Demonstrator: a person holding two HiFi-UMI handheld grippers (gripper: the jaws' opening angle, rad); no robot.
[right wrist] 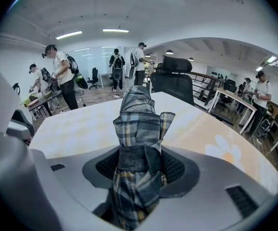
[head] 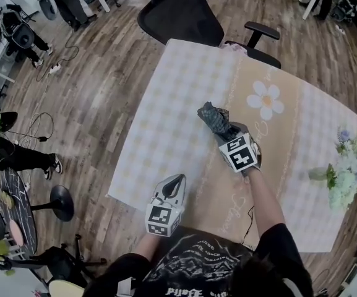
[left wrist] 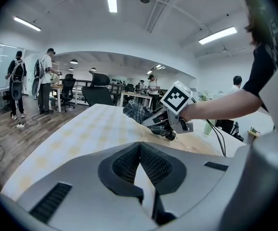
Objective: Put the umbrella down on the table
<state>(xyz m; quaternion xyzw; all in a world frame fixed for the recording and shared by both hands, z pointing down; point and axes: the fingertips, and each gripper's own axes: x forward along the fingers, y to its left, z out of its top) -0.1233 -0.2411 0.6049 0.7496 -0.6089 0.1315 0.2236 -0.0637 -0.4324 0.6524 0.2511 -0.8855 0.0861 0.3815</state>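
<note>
A folded umbrella (head: 213, 116) in dark plaid cloth sticks out of my right gripper (head: 224, 130), which is shut on it over the middle of the table (head: 166, 104). In the right gripper view the umbrella (right wrist: 138, 114) runs up between the pads, a strap wrapped round it, and the gripper (right wrist: 139, 160) points down at the cloth-covered tabletop. My left gripper (head: 177, 181) hovers near the table's front edge, shut with nothing in it. The left gripper view has its pads meeting (left wrist: 139, 153), and beyond them the right gripper (left wrist: 166, 124) holds the umbrella (left wrist: 136, 112) just above the table.
The tablecloth bears a daisy print (head: 265, 99). A vase of pale flowers (head: 345, 169) stands at the table's right edge. A black office chair (head: 184, 11) sits at the far side. Several people stand at desks in the background.
</note>
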